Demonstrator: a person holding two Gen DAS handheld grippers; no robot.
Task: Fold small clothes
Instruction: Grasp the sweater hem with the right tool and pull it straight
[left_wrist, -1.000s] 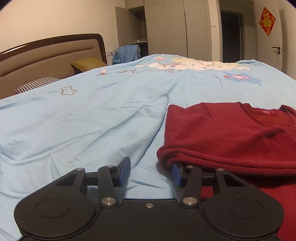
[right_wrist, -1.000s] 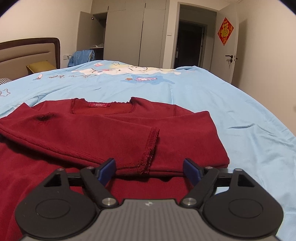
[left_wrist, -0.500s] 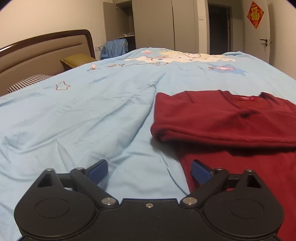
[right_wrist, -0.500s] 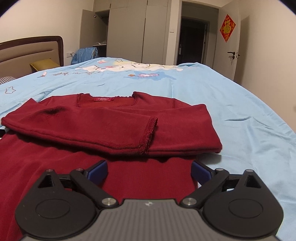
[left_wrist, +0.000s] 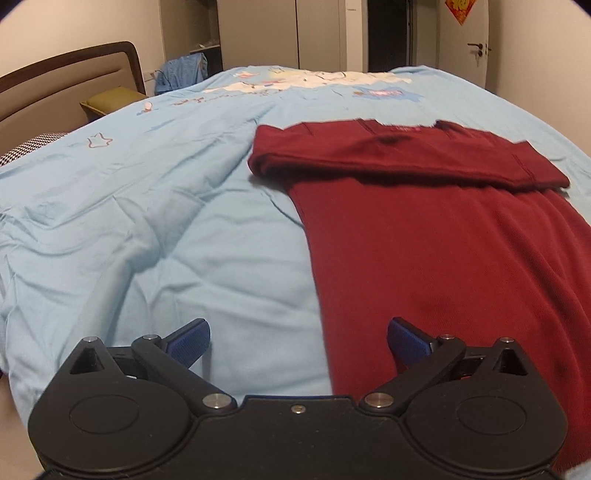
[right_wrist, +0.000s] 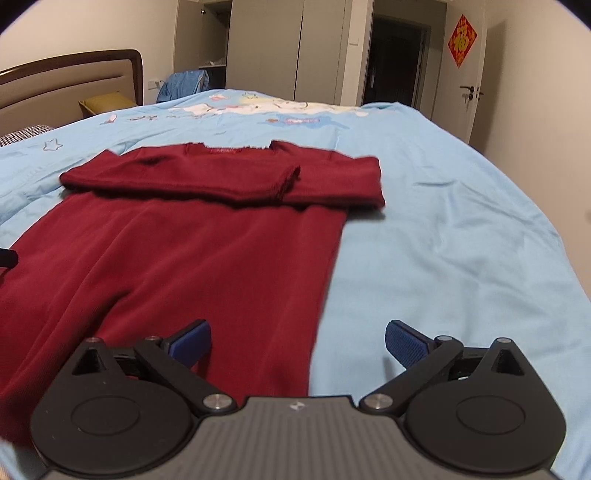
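Note:
A dark red long-sleeved top (left_wrist: 443, 236) lies flat on the light blue bedcover (left_wrist: 166, 206), neck away from me. Both sleeves are folded across its chest (right_wrist: 221, 181). My left gripper (left_wrist: 298, 341) is open and empty, low over the top's left side edge near the hem. My right gripper (right_wrist: 297, 341) is open and empty over the top's right side edge (right_wrist: 325, 295) near the hem. A bit of the left gripper (right_wrist: 7, 257) shows at the left edge of the right wrist view.
The bed's brown headboard (left_wrist: 74, 81) and pillows (left_wrist: 110, 101) stand at the left. Wardrobes (right_wrist: 266, 48), a dark doorway (right_wrist: 397, 62) and a white door (right_wrist: 476, 81) are behind the bed. The bedcover (right_wrist: 461, 240) stretches wide on both sides of the top.
Both grippers have pulled back from the folded sleeves toward the hem and risen. The left gripper's jaws have opened wide, having let go of the sleeve fold; the right's jaws widened slightly.

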